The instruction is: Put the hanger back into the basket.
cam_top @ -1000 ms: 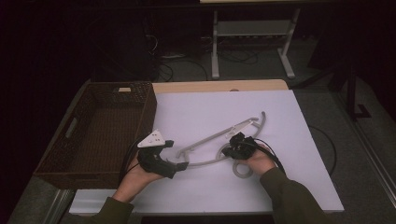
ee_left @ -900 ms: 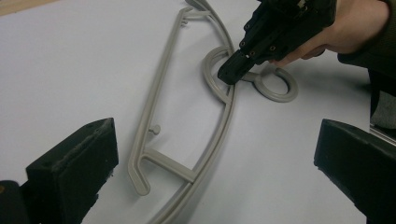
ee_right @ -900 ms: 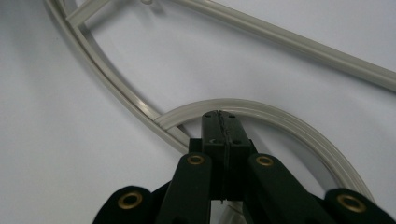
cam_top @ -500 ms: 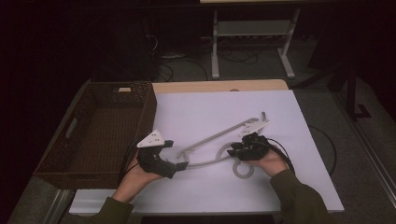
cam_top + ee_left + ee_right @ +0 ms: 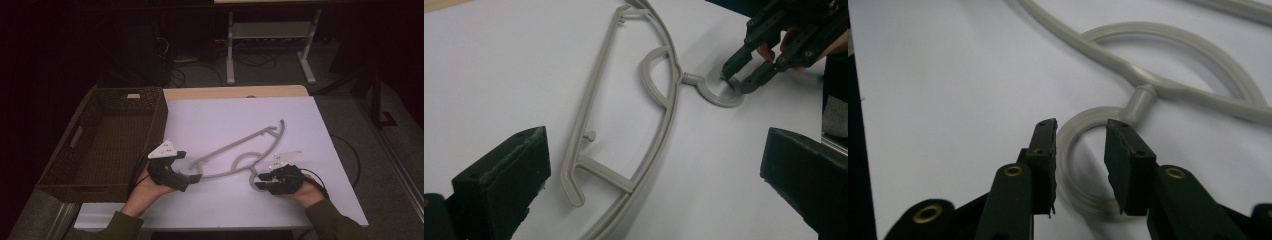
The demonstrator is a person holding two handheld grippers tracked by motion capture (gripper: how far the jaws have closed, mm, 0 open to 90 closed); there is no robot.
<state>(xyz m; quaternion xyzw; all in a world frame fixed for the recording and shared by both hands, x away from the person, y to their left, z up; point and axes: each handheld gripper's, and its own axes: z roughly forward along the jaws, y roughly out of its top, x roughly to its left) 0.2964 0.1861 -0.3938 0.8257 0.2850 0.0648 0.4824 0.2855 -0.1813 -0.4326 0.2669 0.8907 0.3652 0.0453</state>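
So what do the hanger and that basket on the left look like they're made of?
The hanger looks like moulded grey plastic with a smooth matte finish; its ribs and rounded joints suggest one cast piece. The basket looks like dark brown woven wicker or rattan, going by the ribbed weave on its walls, though it could be synthetic.

I count one grey hanger (image 5: pixel 235 150), one wicker basket (image 5: pixel 95 145), and two grippers, left (image 5: pixel 192 176) and right (image 5: pixel 257 185), in my hands.

Right gripper (image 5: pixel 263 183) has let go of the hanger (image 5: pixel 240 156), its jaws having just opened, and drawn back toward the hanger's hook end; the hanger has pivoted slightly.
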